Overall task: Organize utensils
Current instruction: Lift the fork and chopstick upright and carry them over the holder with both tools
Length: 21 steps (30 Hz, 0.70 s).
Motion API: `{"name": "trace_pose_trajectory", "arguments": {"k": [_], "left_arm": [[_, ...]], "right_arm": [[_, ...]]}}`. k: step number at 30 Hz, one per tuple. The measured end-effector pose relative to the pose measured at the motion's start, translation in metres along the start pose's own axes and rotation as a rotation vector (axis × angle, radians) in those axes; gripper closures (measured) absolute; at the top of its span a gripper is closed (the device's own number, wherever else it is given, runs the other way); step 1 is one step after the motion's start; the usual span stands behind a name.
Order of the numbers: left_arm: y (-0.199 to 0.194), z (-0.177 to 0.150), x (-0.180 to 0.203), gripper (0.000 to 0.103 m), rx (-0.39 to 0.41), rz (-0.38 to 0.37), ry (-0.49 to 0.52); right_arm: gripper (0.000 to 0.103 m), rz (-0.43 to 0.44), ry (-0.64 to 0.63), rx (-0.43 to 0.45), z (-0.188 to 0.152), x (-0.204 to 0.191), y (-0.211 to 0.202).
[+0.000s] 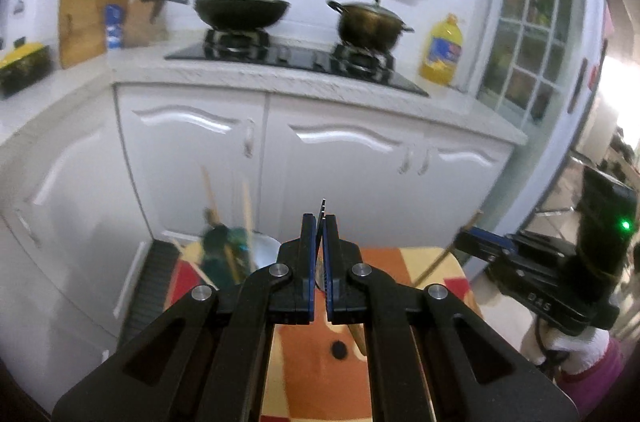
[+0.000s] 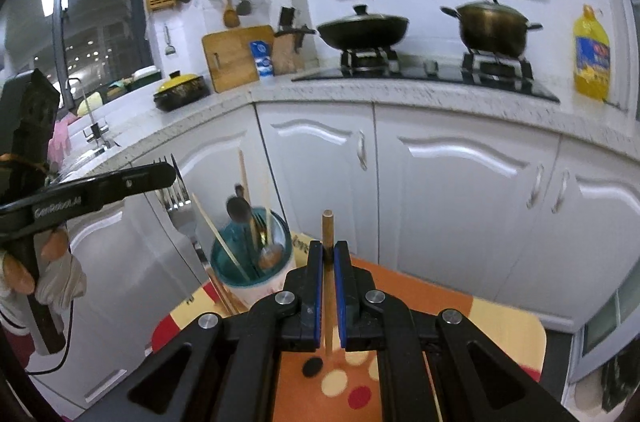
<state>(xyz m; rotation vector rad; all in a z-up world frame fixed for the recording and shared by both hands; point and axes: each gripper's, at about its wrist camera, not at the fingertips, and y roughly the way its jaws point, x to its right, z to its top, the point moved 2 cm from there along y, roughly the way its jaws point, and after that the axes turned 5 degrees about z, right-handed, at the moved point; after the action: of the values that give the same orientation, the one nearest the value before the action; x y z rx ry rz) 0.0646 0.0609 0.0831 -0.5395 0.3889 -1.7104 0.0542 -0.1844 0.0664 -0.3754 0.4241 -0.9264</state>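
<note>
A teal-rimmed utensil cup point(image 2: 256, 262) stands on the orange patterned table point(image 2: 480, 310) and holds chopsticks, a spoon and a fork; it is blurred in the left wrist view point(image 1: 228, 254). My left gripper point(image 1: 319, 222) is shut on a metal fork point(image 2: 176, 198), seen edge-on between its fingers, and holds it above and left of the cup. My right gripper point(image 2: 328, 248) is shut on a wooden chopstick point(image 2: 328, 226), held upright to the right of the cup. The right gripper also shows in the left wrist view point(image 1: 480, 242).
White kitchen cabinets point(image 2: 460, 182) stand close behind the table. The counter above carries a hob with a wok point(image 2: 362, 26) and a pot point(image 2: 492, 22), an oil bottle point(image 2: 591, 54) and a cutting board point(image 2: 234, 56). A sink point(image 2: 96, 138) is at the left.
</note>
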Motion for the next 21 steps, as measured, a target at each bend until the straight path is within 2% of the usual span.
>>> {"name": "trace_pose_trajectory", "arguments": {"k": [11,16,21], "left_arm": [[0.007,0.035,-0.055,0.101,0.061,0.149,-0.039],[0.022,0.037,-0.071,0.101,0.062,0.201,-0.045],[0.036,0.034,-0.079,0.101,0.065,0.264,-0.012]], "right_arm": [[0.098,0.067,-0.078,0.076,0.074,-0.035,0.004],[0.098,0.082,-0.107,0.113,0.11,-0.051,0.013],[0.098,0.098,-0.129,0.119,0.126,-0.063,0.035]]}}
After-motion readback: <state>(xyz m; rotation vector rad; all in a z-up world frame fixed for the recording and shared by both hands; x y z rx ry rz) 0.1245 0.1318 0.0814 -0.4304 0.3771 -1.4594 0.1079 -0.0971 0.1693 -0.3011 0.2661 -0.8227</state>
